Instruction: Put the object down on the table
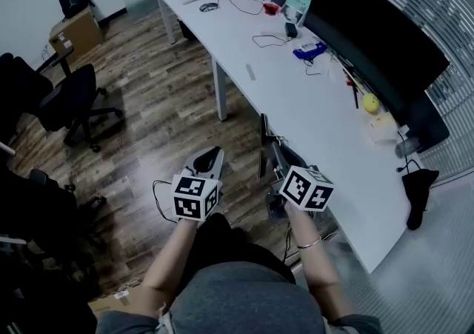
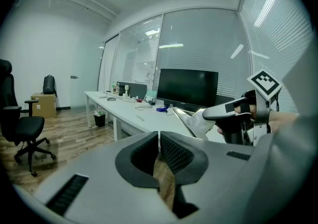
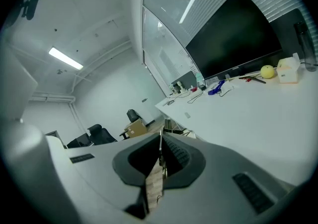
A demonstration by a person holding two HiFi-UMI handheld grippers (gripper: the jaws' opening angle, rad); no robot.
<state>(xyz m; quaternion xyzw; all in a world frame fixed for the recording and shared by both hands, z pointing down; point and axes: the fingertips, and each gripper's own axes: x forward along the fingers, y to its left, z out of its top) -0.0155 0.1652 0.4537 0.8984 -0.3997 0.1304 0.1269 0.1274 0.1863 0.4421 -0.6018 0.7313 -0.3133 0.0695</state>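
My left gripper hangs over the wooden floor, a little left of the long white table. Its jaws are shut with nothing between them, as the left gripper view shows at the left gripper. My right gripper is at the table's near edge, and it also shows in the left gripper view as the right gripper. In the right gripper view the right gripper is shut and empty, pointing along the tabletop. Neither gripper holds an object.
On the table lie a yellow ball, a white box, a blue object, cables and a large dark monitor. Black office chairs and a cardboard box stand on the floor at the left. A black bag hangs off the table's right side.
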